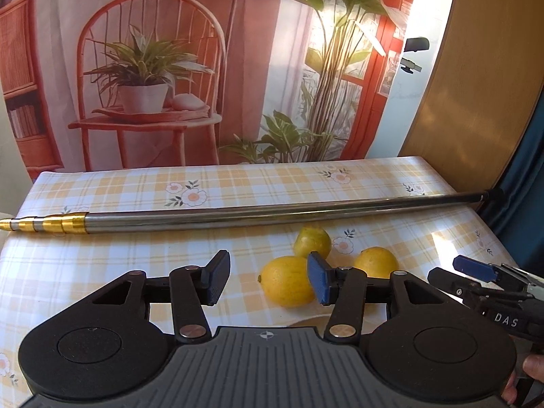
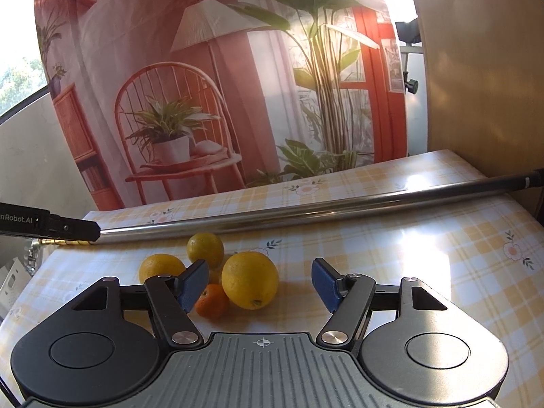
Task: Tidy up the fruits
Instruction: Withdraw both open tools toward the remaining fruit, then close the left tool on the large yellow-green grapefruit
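Checked bench [image 2: 391,255]: only my right tool's [image 2: 260,285] view shows the small orange [image 2: 212,301]; both tools [image 1: 268,280] gape, empty.

Sunlit printed backdrop [image 1: 170,68] of chair and plants hangs behind the checked table [image 1: 136,183], beside a wooden panel [image 1: 476,85].

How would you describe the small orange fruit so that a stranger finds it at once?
On the checked tablecloth, in front of the long metal pole, lies a cluster of fruit. The small orange fruit is nearest the right gripper, touching the large lemon. It alone is deep orange and the smallest.
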Motion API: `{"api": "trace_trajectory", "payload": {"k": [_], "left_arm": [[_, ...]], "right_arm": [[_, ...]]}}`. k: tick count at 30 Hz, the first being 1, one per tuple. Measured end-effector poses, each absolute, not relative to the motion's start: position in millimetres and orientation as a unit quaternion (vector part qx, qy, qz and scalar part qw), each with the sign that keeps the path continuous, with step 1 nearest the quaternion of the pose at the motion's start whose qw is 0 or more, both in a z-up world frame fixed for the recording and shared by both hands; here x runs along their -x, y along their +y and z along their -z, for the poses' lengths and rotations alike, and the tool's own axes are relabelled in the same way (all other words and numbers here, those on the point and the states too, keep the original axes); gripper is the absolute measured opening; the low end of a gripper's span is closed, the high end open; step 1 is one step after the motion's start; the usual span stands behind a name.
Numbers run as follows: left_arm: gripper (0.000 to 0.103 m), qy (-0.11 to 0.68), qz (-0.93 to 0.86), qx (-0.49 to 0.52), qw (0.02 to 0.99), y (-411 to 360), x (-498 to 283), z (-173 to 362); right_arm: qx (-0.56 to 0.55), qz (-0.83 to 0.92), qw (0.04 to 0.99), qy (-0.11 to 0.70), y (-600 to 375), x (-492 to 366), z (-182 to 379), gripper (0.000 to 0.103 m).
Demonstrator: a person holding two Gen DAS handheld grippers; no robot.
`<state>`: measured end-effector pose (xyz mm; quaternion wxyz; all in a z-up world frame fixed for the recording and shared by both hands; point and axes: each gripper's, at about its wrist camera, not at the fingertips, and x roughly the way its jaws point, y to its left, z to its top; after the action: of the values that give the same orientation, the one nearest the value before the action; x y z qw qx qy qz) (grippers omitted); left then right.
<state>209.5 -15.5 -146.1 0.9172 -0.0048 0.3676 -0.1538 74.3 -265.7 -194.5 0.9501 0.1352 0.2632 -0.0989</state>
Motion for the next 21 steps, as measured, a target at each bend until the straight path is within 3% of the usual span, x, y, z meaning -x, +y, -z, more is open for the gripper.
{"api": "trace_trajectory", "payload": {"k": [10,21], "left_arm": [[0.053,0.423,0.198,-0.021,0.884,-75,-279,190],[0.053,0.469,0.191,0.017,0.862,-82,-322,224]], "right_arm": [[-0.165,0.115,0.94,0.276,-283,-77,216,0.067],[-0.183,0.114,0.932,0.291,-287,-81,229,0.067]]}}
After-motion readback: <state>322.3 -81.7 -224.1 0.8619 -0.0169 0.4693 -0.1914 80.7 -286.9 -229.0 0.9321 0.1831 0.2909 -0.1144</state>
